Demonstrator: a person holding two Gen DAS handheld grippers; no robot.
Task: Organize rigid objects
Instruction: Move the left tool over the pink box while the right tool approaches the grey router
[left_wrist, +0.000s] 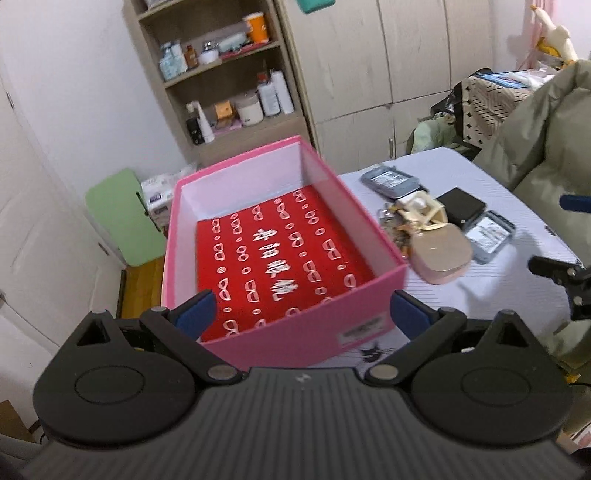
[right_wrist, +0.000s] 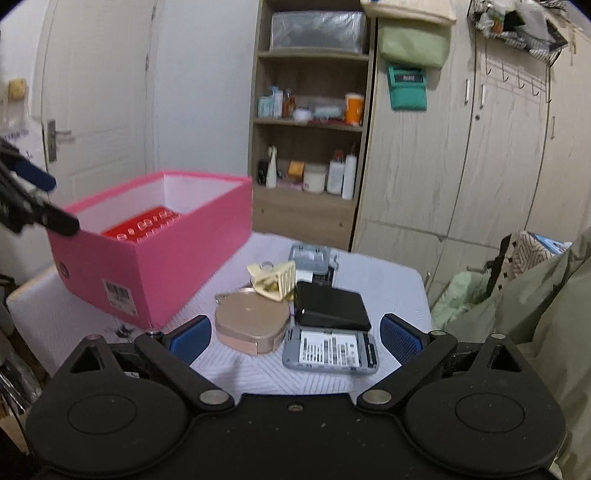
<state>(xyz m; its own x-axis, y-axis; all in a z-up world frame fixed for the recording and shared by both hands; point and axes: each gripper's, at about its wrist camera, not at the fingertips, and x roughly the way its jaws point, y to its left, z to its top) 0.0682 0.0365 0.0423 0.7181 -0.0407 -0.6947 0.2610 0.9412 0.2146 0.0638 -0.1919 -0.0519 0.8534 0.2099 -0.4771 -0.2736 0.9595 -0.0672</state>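
- While my left gripper (left_wrist: 303, 314) hung with fingers spread and empty, the pink box (left_wrist: 295, 334) sat just ahead between them.
- My right gripper (right_wrist: 293, 338) was also released; the rose-gold case (right_wrist: 251, 326) and grey case (right_wrist: 330, 350) lay between its fingers.

Indoor lighting is even and moderately bright in both views, cool in tone, with no hard glare. Soft shadows fall on the table (right_wrist: 384, 280) beside the pink box (left_wrist: 295, 332) and under the small cases. Motion blur smears the left wrist view, most on the box's red lining (left_wrist: 280, 254) and the shelf (left_wrist: 221, 62). The right wrist view is slightly soft throughout. Fisheye distortion bends the wardrobe doors (right_wrist: 480, 147) and door frame; corners darken to black.
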